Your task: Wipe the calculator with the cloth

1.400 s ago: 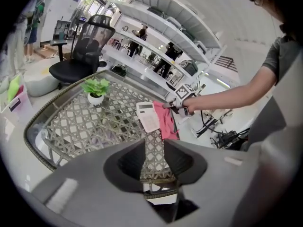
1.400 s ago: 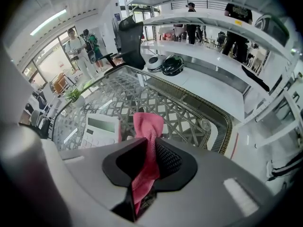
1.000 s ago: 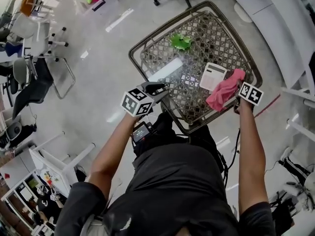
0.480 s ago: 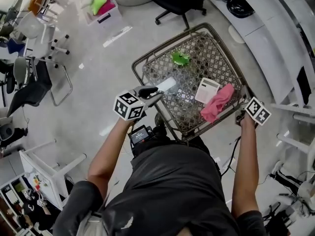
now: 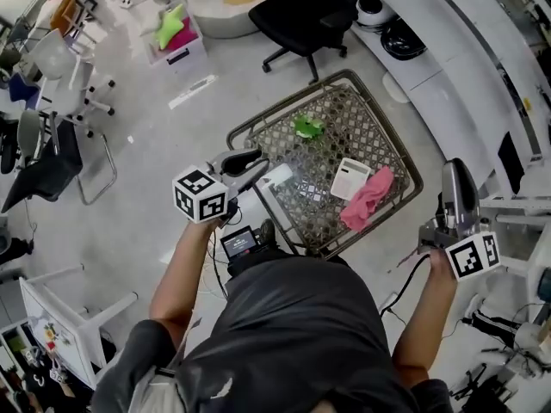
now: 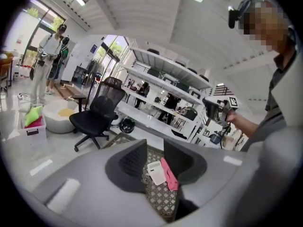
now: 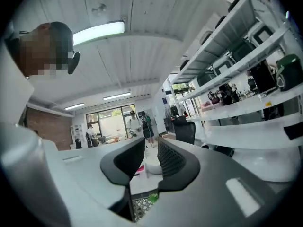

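The white calculator (image 5: pixel 351 179) lies flat on the wire-mesh table (image 5: pixel 379 136), with the pink cloth (image 5: pixel 366 199) crumpled against its right edge. My right gripper (image 5: pixel 457 169) hangs in the air to the right of the table, well apart from the cloth. Its jaws have just been opening and nothing is between them (image 7: pixel 151 148). My left gripper (image 5: pixel 250 159) hovers over the table's left rim, open and empty. Between its jaws (image 6: pixel 155 148), far below, I see the calculator (image 6: pixel 155 172) and the cloth (image 6: pixel 169 174).
A green crumpled thing (image 5: pixel 307 127) lies at the table's far side. A black office chair (image 5: pixel 310 15) stands beyond the table, and white curved shelving (image 5: pixel 482 76) runs along the right. White chairs (image 5: pixel 69 84) and a bin (image 5: pixel 172 28) are at the left.
A second ago the right gripper held the pink cloth at the table; the cloth now lies beside the calculator and that gripper has risen away to the right. The left gripper also rose.
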